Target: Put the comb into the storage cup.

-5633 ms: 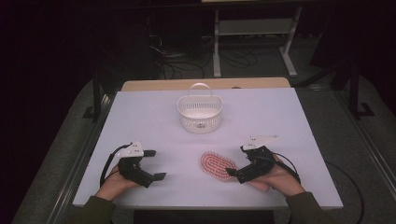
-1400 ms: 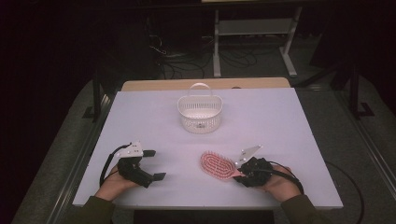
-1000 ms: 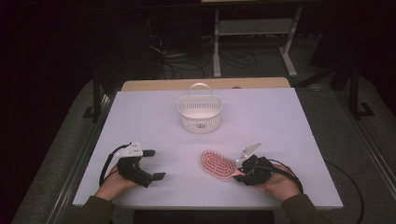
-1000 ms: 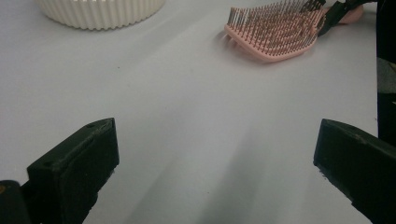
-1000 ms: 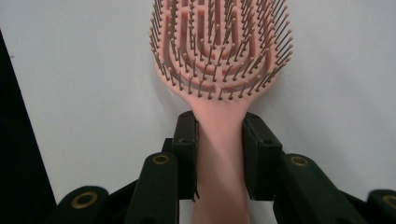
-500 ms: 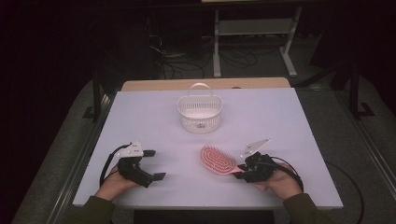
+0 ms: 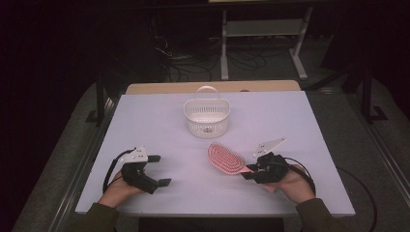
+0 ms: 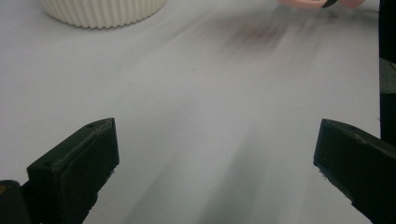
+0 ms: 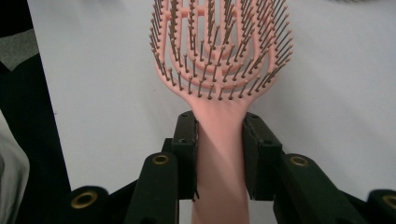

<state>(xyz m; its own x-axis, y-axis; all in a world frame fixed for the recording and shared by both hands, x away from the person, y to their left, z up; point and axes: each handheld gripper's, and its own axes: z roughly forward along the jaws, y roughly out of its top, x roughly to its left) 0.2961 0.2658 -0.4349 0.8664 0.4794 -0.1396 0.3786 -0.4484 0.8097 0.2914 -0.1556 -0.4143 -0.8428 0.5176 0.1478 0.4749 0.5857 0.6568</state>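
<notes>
A pink hairbrush [image 7: 226, 158] with brown bristles is held just above the white table, bristles up. My right gripper [image 7: 250, 171] is shut on its handle; in the right gripper view both jaws press the pink handle [image 9: 219, 140] just below the bristle head. My left gripper [image 7: 158, 170] rests near the table's front left, open, with only bare table between its wide-apart jaws in the left gripper view. A white slotted basket [image 7: 206, 116] with a handle stands at the table's back middle, its ribbed wall [image 8: 100, 9] also visible in the left gripper view.
The white table [image 7: 145, 121] has a wooden strip along its far edge. Dark floor with cables and a metal stand lies beyond. The table's left edge [image 9: 42, 93] runs close beside the brush in the right gripper view.
My right gripper has closed on the brush handle and raised it; the brush head has swung slightly toward the basket. The left gripper has stayed still.
</notes>
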